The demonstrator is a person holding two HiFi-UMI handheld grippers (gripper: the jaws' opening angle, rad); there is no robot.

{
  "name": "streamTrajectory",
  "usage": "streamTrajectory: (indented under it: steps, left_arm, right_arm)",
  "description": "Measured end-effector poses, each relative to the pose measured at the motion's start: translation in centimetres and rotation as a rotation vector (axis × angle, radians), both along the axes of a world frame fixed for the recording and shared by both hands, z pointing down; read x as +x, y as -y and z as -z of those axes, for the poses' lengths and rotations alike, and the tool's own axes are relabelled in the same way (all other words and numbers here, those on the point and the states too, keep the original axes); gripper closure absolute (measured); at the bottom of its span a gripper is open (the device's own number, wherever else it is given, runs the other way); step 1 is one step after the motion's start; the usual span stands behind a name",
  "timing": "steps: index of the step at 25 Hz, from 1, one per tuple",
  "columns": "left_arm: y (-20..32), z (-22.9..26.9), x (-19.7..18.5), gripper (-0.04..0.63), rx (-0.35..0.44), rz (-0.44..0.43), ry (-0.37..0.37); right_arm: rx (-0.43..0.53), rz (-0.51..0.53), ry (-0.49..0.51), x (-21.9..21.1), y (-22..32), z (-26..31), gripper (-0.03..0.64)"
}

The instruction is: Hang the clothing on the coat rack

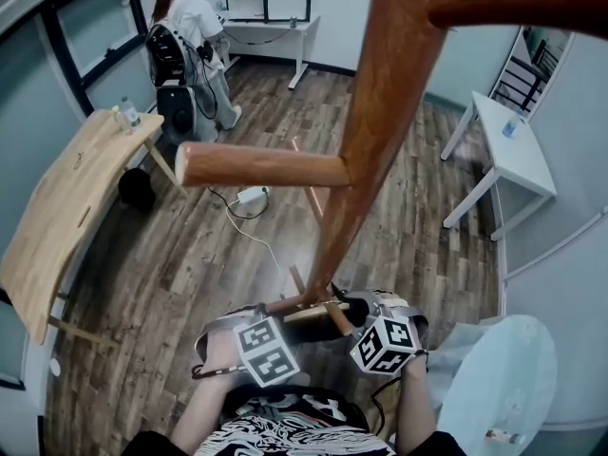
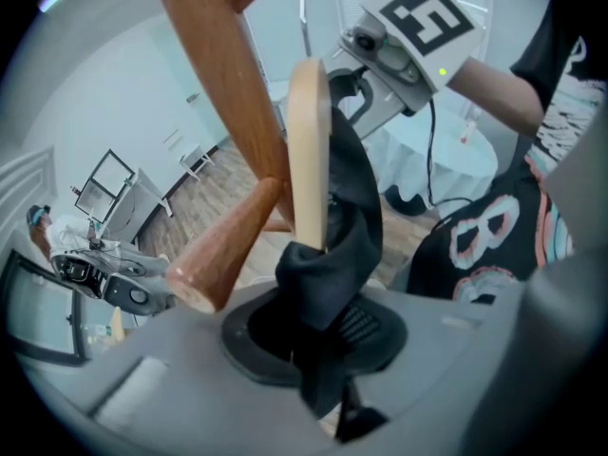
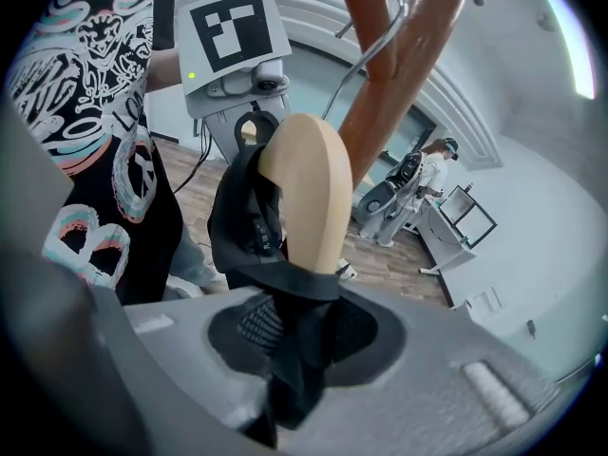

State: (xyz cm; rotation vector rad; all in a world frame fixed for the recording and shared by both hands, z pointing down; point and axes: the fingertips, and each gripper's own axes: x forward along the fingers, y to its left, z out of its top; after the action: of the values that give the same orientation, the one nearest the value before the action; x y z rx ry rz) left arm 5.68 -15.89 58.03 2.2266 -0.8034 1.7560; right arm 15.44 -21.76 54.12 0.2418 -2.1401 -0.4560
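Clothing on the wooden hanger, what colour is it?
The clothing is black, clearest in the right gripper view.

black garment (image 3: pixel 245 218) on wooden hanger (image 3: pixel 309 193) beside rack (image 1: pixel 375 131)

- A wood-plank floor (image 1: pixel 190 255) is spread ahead of the left gripper (image 2: pixel 318 335).
- A tilted wooden tabletop (image 1: pixel 66 207) is set well to its left.
- A white table (image 1: pixel 508 155) is placed ahead-right of the right gripper (image 3: pixel 294 335), and a round pale table (image 1: pixel 503 378) just right.
- A white desk (image 1: pixel 271 28) is seen far ahead.
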Motion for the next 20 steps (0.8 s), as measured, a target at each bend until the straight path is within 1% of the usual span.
streamTrajectory:
  steps: [7,14,17,20]
  left_arm:
    - [0.9,-0.8,-0.5,0.552,-0.006,0.007,-0.004]
    - [1.2,-1.4,-0.6,0.552,-0.029,0.02,-0.019]
    - [1.3,-1.4,-0.6,0.552,-0.02,0.016,-0.013]
    - [1.5,-1.4,-0.8,0.552,0.007,0.009,0.005]
  right_arm:
    - [-0.02,0.0,0.0,-0.6,0.8,-0.8,0.534]
    - [-0.025,0.002,0.002,-0.9,1.5,-1.2,0.532]
    - [-0.022,0.0,0.001,-1.0,1.7,-1.1,0.531]
    - [-0.01,-0.01,0.003,-1.1,1.9,-0.9,0.529]
